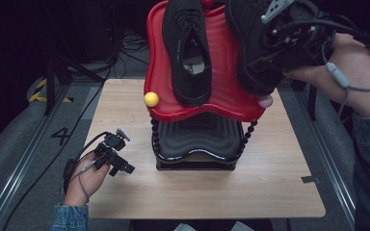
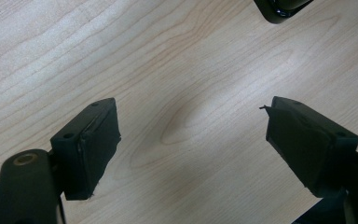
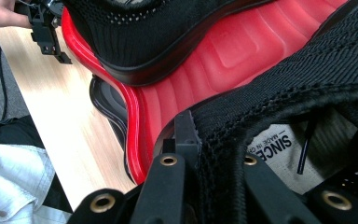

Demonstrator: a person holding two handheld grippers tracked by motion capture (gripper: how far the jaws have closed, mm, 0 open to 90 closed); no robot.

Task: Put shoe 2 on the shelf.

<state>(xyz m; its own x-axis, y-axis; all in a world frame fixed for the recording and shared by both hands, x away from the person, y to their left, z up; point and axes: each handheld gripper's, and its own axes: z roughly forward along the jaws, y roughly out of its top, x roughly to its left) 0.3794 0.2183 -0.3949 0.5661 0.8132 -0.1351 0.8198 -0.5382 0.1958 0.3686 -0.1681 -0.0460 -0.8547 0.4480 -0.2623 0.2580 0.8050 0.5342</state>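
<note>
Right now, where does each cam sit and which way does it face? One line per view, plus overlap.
High view: above the person's side, facing forward and down on the table; both forearms, left gripper, right gripper.
Left gripper view: on the left gripper, facing down at bare tabletop between open jaws.
Right gripper view: on the right gripper, jaws shut on the held shoe.
Shared: high and right gripper views both show the red tray and the resting shoe.

Two-tier rack mid-table, one shoe on its top tray, second shoe held over the tray's right side by right gripper, left gripper low at rack's left.
</note>
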